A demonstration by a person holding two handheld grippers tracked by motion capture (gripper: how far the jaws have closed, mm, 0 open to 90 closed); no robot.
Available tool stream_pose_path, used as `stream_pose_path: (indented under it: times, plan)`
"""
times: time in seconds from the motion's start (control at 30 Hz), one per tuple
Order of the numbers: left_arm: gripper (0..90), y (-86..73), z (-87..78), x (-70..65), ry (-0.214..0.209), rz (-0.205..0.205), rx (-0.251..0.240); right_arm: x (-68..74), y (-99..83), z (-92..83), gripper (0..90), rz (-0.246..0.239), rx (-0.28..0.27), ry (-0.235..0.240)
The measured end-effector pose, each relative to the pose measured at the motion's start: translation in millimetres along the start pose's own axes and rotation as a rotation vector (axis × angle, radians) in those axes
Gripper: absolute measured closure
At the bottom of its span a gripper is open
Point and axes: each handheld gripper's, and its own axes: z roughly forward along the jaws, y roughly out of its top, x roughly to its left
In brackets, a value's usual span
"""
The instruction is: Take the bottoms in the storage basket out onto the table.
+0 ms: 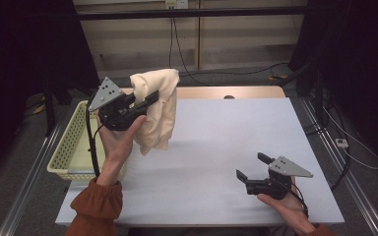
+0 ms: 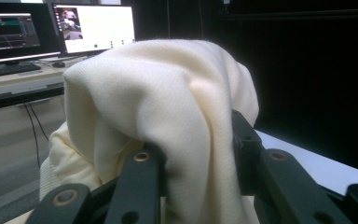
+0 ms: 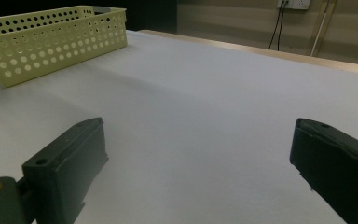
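High view shows the white tabletop (image 1: 216,162) with a yellow basket (image 1: 69,147) at its left edge. The cream cloth (image 1: 157,110) is already picked up. It hangs in the air near the far left corner, just beside the basket, pinched between the fingers of the left gripper (image 1: 150,100). It is not in the basket yet, so I think that drop is what is left. The right gripper (image 1: 252,166) waits near the front right corner, fingers spread and holding nothing.

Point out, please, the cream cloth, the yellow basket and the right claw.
cream cloth (image 1: 158,105), high view, on the hanging folds in the middle.
yellow basket (image 3: 56,44), right gripper view, on its perforated side wall.
right claw (image 1: 252,165), high view, midway between its open fingertips.
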Motion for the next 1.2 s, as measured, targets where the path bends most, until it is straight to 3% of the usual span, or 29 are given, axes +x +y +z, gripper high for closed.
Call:
stream_pose_path:
  times: [0.23,0.6,1.2]
  plan:
    - [70.0,-4.7,6.9,-7.4,-0.008,-0.007,0.008,0.2,-0.1,0.2,3.9,-0.001,0.000,0.001]
    - [69.9,-11.4,17.5,-18.9,-0.054,-0.012,0.016,0.5,0.0,-0.1,3.9,0.000,0.000,0.004]
    - [69.8,-21.1,37.3,-35.7,-0.105,-0.009,0.075,0.4,-0.1,-0.6,3.9,0.001,-0.001,0.003]
